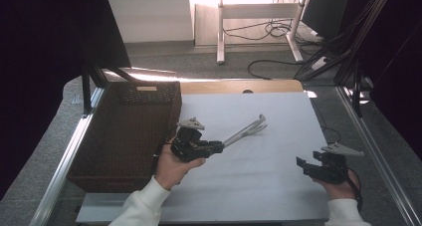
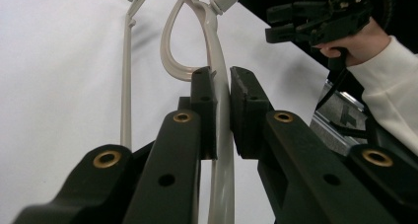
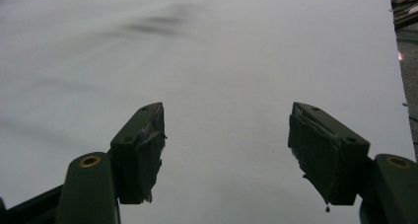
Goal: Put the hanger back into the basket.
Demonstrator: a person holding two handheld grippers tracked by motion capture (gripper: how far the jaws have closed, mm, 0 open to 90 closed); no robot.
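High view: left hand-held gripper (image 1: pixel 217 147) clamps near end of beige tongs (image 1: pixel 247 130); long axis runs far-right over white counter (image 1: pixel 278 186). Wicker basket (image 1: pixel 114 151) immediately left. Right hand-held gripper (image 1: pixel 301 165) wide open, empty, well apart.

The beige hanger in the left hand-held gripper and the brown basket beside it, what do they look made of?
The hanger looks like moulded plastic: smooth, slightly glossy beige, with flowing curved loops. The basket looks woven, perhaps wicker or rattan: dark brown with a matte, textured weave and an open lattice on its far wall. The left hand-held gripper pinches the hanger.
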